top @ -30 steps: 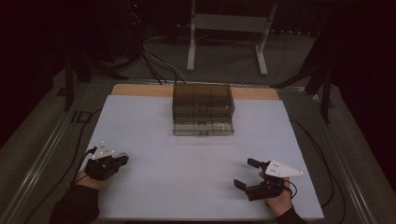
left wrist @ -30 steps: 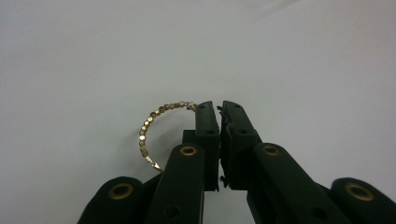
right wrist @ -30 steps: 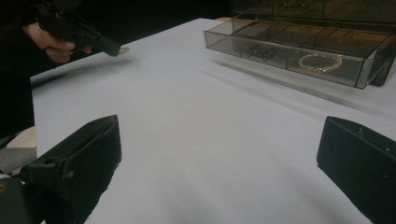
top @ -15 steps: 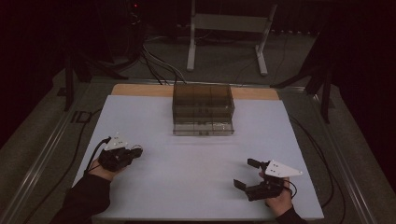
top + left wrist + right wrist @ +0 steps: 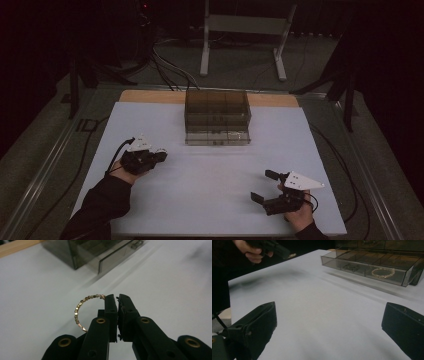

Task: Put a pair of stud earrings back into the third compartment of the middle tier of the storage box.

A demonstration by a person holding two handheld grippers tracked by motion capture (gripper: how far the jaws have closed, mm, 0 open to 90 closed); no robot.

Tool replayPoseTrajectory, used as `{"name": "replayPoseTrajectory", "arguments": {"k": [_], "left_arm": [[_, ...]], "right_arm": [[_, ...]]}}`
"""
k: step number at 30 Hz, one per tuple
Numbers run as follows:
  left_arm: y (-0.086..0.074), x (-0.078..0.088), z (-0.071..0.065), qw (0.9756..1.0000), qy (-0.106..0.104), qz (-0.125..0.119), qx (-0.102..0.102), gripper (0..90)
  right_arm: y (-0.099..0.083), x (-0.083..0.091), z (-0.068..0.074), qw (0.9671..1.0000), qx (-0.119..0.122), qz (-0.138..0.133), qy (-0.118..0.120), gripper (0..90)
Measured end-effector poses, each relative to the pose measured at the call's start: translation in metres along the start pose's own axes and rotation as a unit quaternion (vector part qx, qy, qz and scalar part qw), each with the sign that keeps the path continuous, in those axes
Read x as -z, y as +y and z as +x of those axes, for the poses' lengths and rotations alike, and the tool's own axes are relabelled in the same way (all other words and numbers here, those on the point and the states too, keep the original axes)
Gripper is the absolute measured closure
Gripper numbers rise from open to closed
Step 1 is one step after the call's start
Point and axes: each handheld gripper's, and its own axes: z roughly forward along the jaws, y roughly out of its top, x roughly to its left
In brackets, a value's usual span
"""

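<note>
Left gripper (image 5: 117, 298) jaws pinching the bracelet (image 5: 83, 308); right gripper (image 5: 329, 327) spread, idle. I'd carry it level, release low over the open drawer (image 5: 217, 136).

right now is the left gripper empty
No, the left gripper has its jaws shut on the end of a gold beaded bracelet, which curves out to one side above the white table.

A dim lab-like recording space: white-topped table (image 5: 210, 200), floor cables (image 5: 165, 65), metal stand (image 5: 245, 25) behind.
</note>
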Motion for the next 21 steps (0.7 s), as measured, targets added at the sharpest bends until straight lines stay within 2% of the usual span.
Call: {"name": "replayPoseTrajectory", "arguments": {"k": [1,6,16,21], "left_arm": [[0.01,-0.006,-0.003,0.9999,-0.009,-0.001,-0.008,87.8],[0.023,-0.015,-0.006,0.9995,-0.028,-0.009,-0.015,87.8],[0.045,-0.036,-0.015,0.9983,-0.05,-0.005,-0.031,87.7],[0.057,-0.05,-0.024,0.9972,-0.06,0.001,-0.045,87.7]], "right_arm": [[0.0,0.0,0.0,1.0,0.0,0.001,0.0,0.0],[0.0,0.001,0.0,1.0,-0.002,-0.001,0.001,0.0],[0.0,0.0,0.0,1.0,-0.001,0.0,0.001,0.0],[0.0,0.001,0.0,1.0,-0.001,-0.001,0.002,0.0]]}}
